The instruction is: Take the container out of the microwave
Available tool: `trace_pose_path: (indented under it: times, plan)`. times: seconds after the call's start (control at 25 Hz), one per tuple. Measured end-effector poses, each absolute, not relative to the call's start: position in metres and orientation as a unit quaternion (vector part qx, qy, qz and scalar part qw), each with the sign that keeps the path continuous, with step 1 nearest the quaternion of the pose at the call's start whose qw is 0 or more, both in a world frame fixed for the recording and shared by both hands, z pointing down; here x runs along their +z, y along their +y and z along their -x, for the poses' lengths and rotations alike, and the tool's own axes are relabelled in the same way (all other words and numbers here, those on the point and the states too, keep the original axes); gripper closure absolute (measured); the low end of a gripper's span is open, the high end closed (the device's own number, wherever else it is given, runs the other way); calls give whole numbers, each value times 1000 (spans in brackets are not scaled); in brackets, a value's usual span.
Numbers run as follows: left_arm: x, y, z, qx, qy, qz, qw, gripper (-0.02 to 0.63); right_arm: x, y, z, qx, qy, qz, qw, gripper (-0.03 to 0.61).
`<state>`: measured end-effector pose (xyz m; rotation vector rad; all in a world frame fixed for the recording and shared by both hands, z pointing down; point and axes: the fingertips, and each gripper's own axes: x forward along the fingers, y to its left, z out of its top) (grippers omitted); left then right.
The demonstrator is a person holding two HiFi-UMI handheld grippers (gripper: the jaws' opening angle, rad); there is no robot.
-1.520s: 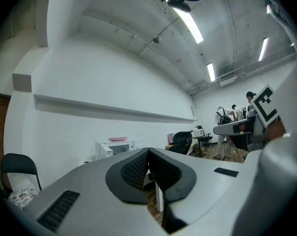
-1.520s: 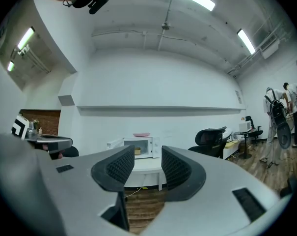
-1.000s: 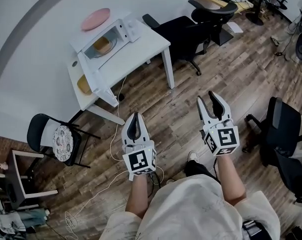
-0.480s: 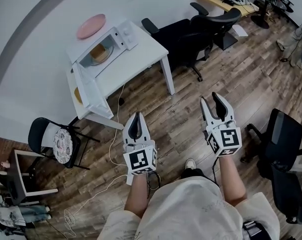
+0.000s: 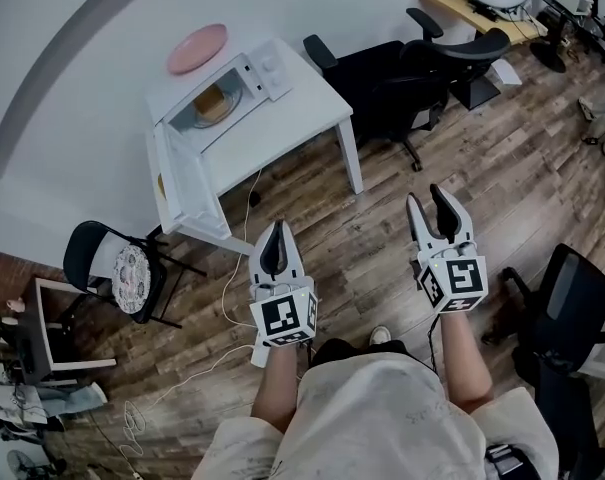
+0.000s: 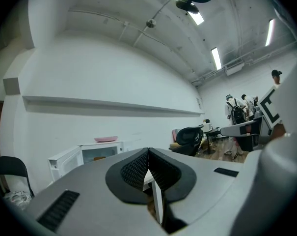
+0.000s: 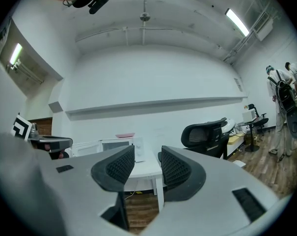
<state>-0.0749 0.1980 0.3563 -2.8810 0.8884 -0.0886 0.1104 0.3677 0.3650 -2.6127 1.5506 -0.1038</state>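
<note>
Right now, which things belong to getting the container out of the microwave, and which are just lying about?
Job: microwave, its open door, container inside, left tongs shut, right tongs open.
Lying about: pink plate, black office chair, folding chair, floor cable.

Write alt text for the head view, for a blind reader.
Seen from above, a person holds two empty grippers over a wood floor, left gripper shut, right gripper open. Ahead, a white microwave on a white table stands door open, a container inside.
</note>
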Motion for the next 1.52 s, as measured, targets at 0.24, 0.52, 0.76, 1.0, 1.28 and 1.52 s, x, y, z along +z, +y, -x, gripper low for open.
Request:
trace_pose_path:
  times: [0.24, 0.52, 0.76, 1.0, 1.28, 1.52]
  plan:
    - [360, 184, 69, -35, 303, 950, 64, 606, 369, 349, -117, -39, 521, 851, 48, 393]
    - [375, 151, 51, -31, 306, 950, 49, 606, 377, 321, -128, -40, 526, 849, 25, 394]
    - [382, 111, 35, -34, 305, 951, 41, 606, 377, 276, -140, -44, 535, 844, 10, 394]
    - [389, 56, 28, -37, 317, 947, 36, 606, 377, 215, -144, -35, 547, 836, -25, 394]
    - [392, -9, 21, -34, 325, 944, 31, 606, 377, 145, -154, -40, 558, 828, -35, 394]
    - [401, -61, 16, -23, 341, 940, 15, 606, 374, 85, -149, -25, 578, 811, -87, 394]
